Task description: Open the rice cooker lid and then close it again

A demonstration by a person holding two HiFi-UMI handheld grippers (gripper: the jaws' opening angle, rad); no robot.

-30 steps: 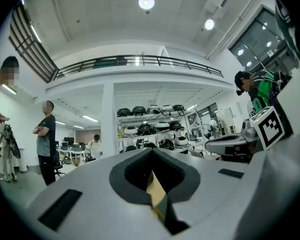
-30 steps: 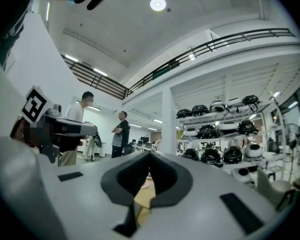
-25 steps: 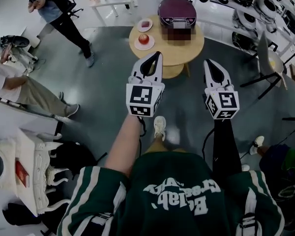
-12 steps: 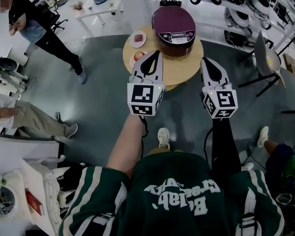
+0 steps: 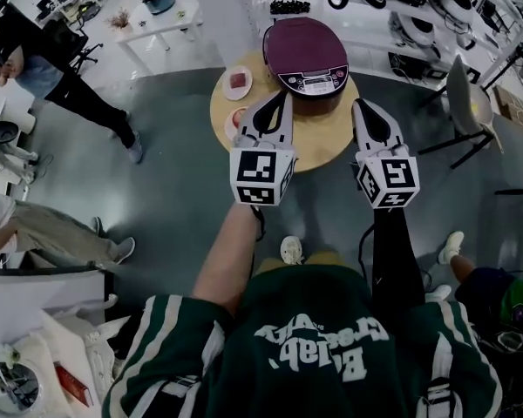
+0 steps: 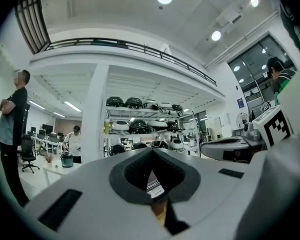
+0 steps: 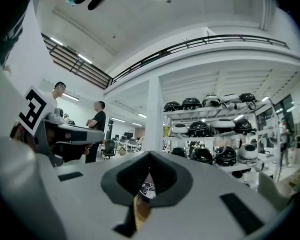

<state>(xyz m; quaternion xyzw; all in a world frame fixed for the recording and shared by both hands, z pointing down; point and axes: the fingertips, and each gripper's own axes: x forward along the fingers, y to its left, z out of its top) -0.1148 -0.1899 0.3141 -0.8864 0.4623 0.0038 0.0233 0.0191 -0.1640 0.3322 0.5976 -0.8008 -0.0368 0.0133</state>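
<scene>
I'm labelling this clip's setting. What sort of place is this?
Probably an open lab or testing workspace, not a home: shelves stacked with many similar appliances, a purple rice cooker on a small round table, and a white desk beyond.

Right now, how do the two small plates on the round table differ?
The far plate shows fully; the near plate is partly hidden behind the left gripper. The far plate holds a flat dark-red piece, the near plate something rounder and reddish. Both are small, round, left of the rice cooker.
</scene>
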